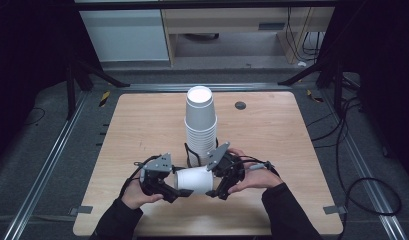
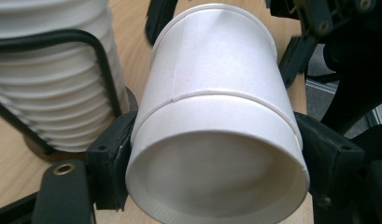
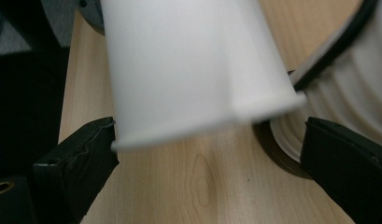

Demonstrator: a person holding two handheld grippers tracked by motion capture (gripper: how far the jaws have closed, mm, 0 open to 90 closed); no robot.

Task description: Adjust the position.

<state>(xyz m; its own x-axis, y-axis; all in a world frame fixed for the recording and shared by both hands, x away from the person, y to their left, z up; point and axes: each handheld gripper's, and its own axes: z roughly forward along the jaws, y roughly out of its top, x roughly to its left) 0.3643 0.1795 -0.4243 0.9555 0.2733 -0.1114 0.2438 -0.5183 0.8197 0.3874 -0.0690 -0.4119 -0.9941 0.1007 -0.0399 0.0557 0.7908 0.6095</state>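
A white paper cup lies on its side just above the wooden table, between my two grippers. My left gripper is shut on it: in the left gripper view both jaws press the cup near its open mouth, and a ridge line runs around the cup partway along. My right gripper stands open at the cup's other end. In the right gripper view one jaw sits at the cup's edge and the other stands apart from it.
A tall stack of upside-down white cups stands in a black wire holder just behind the grippers. It also shows as the stack and the stack. A small dark disc lies at the table's far side. Cables trail on the floor.
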